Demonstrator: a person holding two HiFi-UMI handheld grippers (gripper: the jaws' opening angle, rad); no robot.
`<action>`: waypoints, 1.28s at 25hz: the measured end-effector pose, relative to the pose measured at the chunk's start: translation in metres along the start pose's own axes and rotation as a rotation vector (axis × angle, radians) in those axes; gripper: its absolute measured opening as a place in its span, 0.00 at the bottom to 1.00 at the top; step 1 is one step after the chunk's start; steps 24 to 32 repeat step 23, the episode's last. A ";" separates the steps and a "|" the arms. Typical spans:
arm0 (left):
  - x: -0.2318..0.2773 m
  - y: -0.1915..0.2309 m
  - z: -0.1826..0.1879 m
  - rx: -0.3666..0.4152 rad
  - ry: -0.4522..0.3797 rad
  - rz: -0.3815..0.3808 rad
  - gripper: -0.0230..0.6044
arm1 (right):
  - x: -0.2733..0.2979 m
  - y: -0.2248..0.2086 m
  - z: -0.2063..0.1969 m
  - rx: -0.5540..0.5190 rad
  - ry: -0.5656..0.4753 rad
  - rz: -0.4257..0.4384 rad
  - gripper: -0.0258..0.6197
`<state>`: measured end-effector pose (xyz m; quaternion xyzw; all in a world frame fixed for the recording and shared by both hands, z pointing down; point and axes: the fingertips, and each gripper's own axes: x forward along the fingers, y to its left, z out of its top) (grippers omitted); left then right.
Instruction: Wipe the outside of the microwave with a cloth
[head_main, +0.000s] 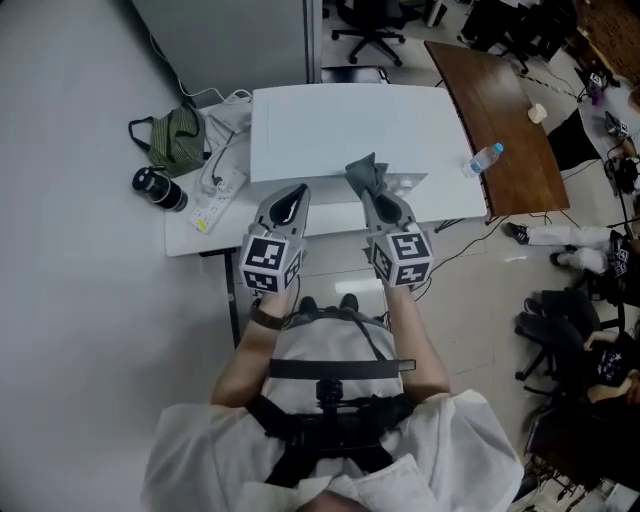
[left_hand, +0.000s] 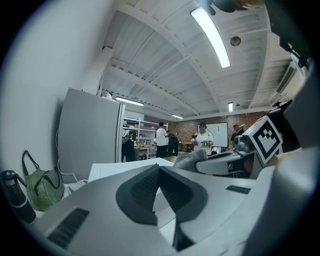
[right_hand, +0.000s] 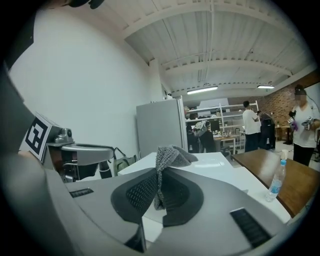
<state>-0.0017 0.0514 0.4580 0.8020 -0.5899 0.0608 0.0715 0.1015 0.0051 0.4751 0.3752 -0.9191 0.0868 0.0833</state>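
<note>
In the head view, the microwave (head_main: 350, 125) is seen as a white box at upper centre, set on the white worktop (head_main: 190, 235). The right hand-held gripper (head_main: 372, 196) is held just below centre, at the microwave's near edge. A grey cloth (head_main: 365, 172) is clenched in it, with the free end over that edge; whether fabric touches the casing cannot be told. The left hand-held gripper (head_main: 291, 194) is held just to the left, near the same edge. A green bag (head_main: 175, 140) and a black bottle (head_main: 158, 188) are seen at the left of the worktop, apart from the microwave.

In the left gripper view, the left hand-held gripper (left_hand: 159, 172) is seen at lower centre with its jaws pressed together on nothing. The microwave's top (left_hand: 125, 170) is seen behind them.

In the right gripper view, the right hand-held gripper (right_hand: 160, 185) is clamped on the cloth (right_hand: 167, 159), which rises above the tips in a bunched tuft. The white top (right_hand: 212, 165) stretches beyond it.

The wipe appears to be at its start. The tuft is best pressed flat, so that fabric rather than the jaw tips meets the casing. Overlapping strokes should be drawn across the top, then down the sides. Pressure should be kept light so the microwave is not shoved back, and the empty gripper could be braced against the casing.
</note>
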 end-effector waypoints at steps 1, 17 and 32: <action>-0.002 -0.004 -0.002 -0.003 0.004 0.008 0.05 | -0.003 0.000 -0.001 0.006 0.001 0.008 0.07; -0.008 -0.004 -0.011 0.013 -0.002 0.041 0.05 | 0.005 0.009 -0.013 0.021 -0.008 0.052 0.07; 0.009 -0.042 -0.009 0.002 0.026 0.046 0.05 | -0.022 -0.023 -0.014 0.035 0.008 0.065 0.07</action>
